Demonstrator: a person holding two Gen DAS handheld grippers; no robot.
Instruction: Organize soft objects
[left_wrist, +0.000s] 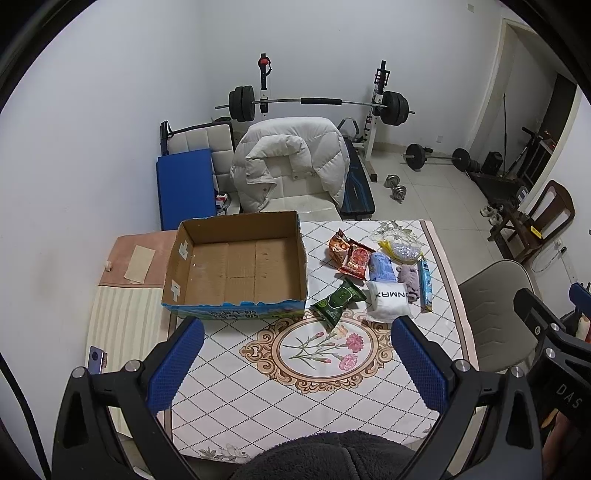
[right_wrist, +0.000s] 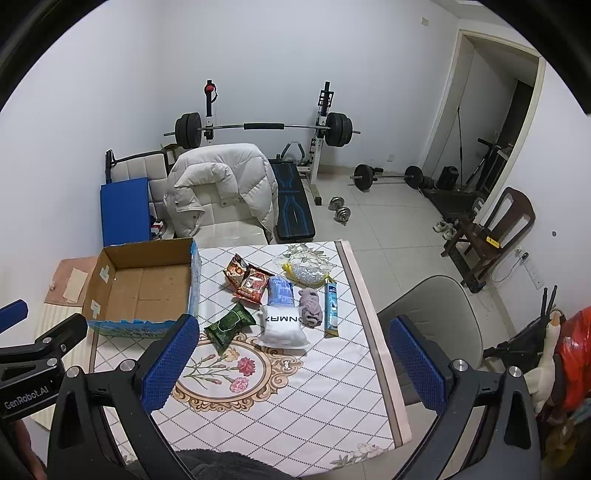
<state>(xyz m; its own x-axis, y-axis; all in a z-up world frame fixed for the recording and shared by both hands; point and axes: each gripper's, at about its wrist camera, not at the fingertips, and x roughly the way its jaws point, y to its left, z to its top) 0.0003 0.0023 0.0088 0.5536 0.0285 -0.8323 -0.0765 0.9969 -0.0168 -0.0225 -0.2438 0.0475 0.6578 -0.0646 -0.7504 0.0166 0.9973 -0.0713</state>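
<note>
An empty cardboard box (left_wrist: 236, 266) stands on the left of the table, also in the right wrist view (right_wrist: 144, 288). Right of it lies a cluster of soft packets: a green packet (left_wrist: 338, 301) (right_wrist: 229, 324), a white pack (left_wrist: 389, 301) (right_wrist: 282, 326), red snack bags (left_wrist: 351, 256) (right_wrist: 249, 281), a blue pack (left_wrist: 382, 266) (right_wrist: 281, 291), a grey cloth (left_wrist: 410, 280) (right_wrist: 310, 308), a long blue tube packet (left_wrist: 425, 284) (right_wrist: 331, 308) and a yellow-tied clear bag (left_wrist: 400, 249) (right_wrist: 306, 273). My left gripper (left_wrist: 297, 363) is open and empty above the table's near half. My right gripper (right_wrist: 293, 363) is open and empty, near the packets.
The table (left_wrist: 295, 406) has a patterned cloth. A grey chair (right_wrist: 428, 317) stands at the right edge. A chair with a white jacket (left_wrist: 291, 158) is behind the table. Barbells and a weight bench (left_wrist: 358, 181) are further back. A phone (left_wrist: 96, 360) lies at the left.
</note>
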